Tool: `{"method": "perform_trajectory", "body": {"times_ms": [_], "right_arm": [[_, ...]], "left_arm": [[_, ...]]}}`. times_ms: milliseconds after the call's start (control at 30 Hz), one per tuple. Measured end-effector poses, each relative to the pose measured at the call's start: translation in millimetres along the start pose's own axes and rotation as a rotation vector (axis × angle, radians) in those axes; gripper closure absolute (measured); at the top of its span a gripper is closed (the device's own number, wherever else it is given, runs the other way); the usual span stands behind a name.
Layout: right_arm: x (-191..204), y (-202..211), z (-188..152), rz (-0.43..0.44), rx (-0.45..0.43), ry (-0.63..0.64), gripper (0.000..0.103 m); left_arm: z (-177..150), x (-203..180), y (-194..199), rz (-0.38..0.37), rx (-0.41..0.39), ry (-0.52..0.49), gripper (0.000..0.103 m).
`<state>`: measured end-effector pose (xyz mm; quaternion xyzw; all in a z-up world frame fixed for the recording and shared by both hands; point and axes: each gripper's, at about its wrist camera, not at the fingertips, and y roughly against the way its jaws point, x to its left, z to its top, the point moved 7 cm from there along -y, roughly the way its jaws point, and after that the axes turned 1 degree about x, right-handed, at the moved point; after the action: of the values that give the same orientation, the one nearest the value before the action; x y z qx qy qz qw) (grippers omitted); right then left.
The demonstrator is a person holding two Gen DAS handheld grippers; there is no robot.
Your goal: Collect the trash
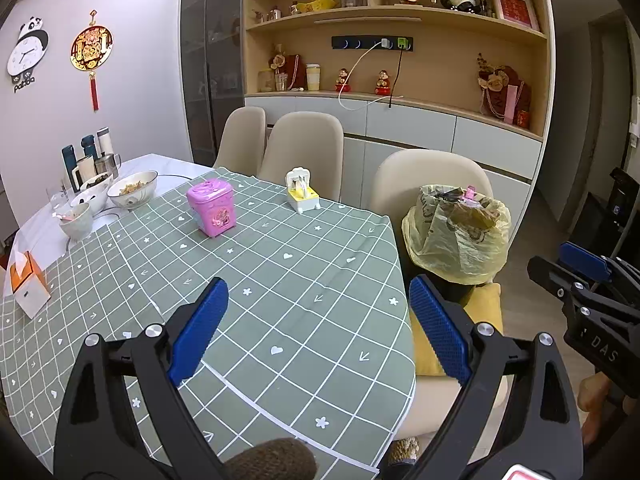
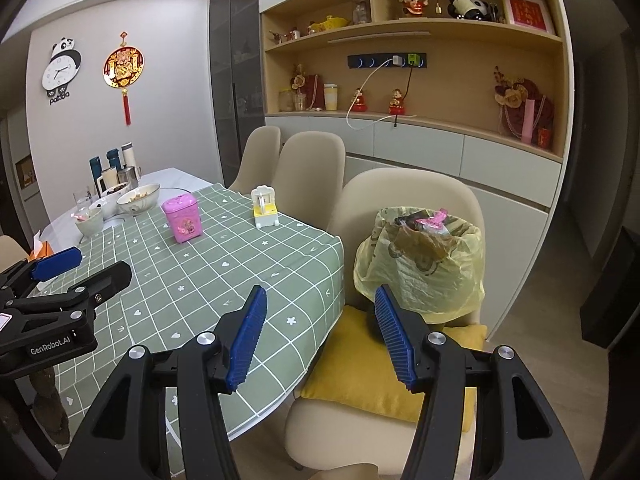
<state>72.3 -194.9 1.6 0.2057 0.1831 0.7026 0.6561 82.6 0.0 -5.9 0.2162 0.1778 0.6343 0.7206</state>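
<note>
Across the back of the room a wall unit (image 2: 416, 92) is standing with open shelves above pale drawers, and ornaments, a bottle and a framed picture are sitting on those shelves. Before it the worktop (image 1: 288, 280) is lying under a green checked cloth, with a bare white part at its far left end. Three cream chairs are drawn up along its far side, and the nearest chair (image 2: 404, 196) is carrying a yellow cushion (image 2: 360, 364) on its seat. On that cushion a dark bin is resting, lined with a yellow bag (image 2: 420, 264), and wrappers and a pink scrap are poking out of the bag's top, so the trash is sitting in the bag just beside the worktop's right edge.

Both claws are hovering over the near edge. The left claw (image 1: 320, 312) is gaping wide with nothing between its blue pads, over the cloth. The right claw (image 2: 320, 320) is also standing wide apart and holding nothing, pointing between the worktop's corner and the bag.

On the cloth a pink toy bin (image 1: 212, 208) and a smaller yellow and white toy (image 1: 302, 192) are standing apart. At the far left, bowls (image 1: 132, 190), cups and flasks are clustering on the white part.
</note>
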Motion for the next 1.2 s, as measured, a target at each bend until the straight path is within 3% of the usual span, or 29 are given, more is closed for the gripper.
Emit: {"method": "perform_trajectory", "body": {"times_ms": [1200], "right_arm": [[-16.6, 2.9, -4.1, -0.004, -0.001, -0.032, 0.050]], "left_arm": [[6.7, -17.0, 1.6, -0.013, -0.013, -0.022, 0.015]]}}
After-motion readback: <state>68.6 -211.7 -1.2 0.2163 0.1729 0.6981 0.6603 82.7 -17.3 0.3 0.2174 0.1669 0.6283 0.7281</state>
